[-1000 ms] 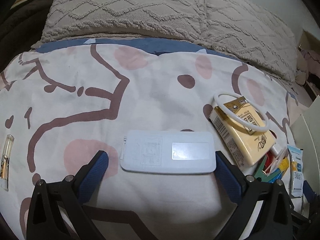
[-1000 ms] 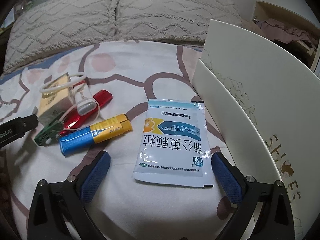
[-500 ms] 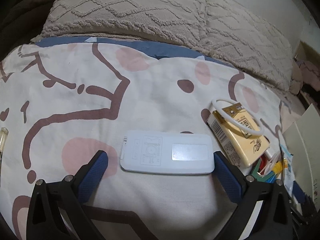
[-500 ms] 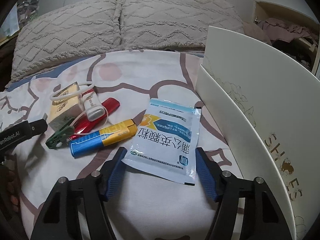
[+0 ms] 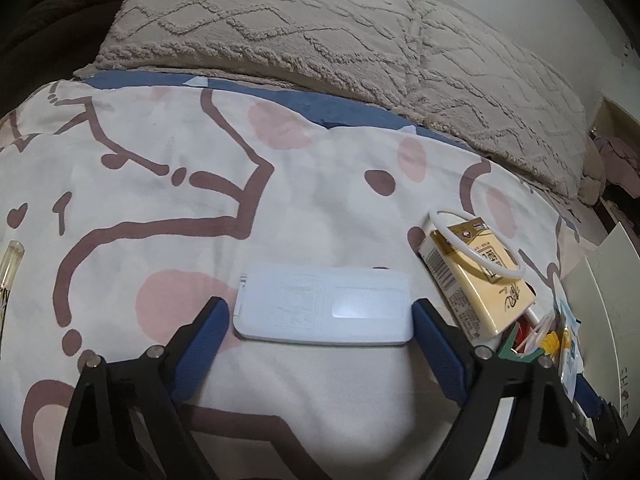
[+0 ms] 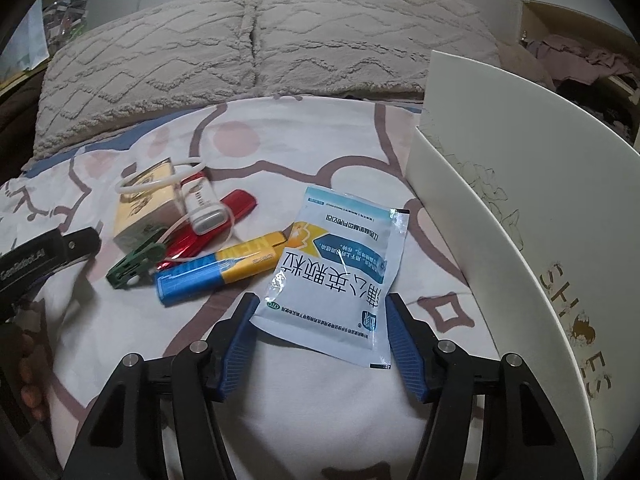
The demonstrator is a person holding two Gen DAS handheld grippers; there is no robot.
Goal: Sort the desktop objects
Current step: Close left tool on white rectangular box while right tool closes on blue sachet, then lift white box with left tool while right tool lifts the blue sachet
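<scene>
- The left gripper (image 5: pixel 318 314) is closing. A white case (image 5: pixel 324 307) lies between its blue pads, which sit just beside the case's ends at the bottom middle.
- To the right lies a yellow box (image 5: pixel 476 276) with a white ring (image 5: pixel 478 244) on top.
- The right gripper (image 6: pixel 320 320) is closing too. Its pads squeeze the near end of a blue packet (image 6: pixel 336 268).
- A lighter (image 6: pixel 220 266) lies left of the packet.
- A white shoebox (image 6: pixel 520 216) stands at the right.

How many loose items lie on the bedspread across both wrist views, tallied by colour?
White: 3 (flat case, ring, small gadget)
Yellow: 1 (box)
Red: 1 (stick)
Green: 1 (clip)
Blue-and-yellow: 1 (lighter)
Blue-and-white: 1 (sachet)
Clear: 1 (tube)
Total: 9
</scene>
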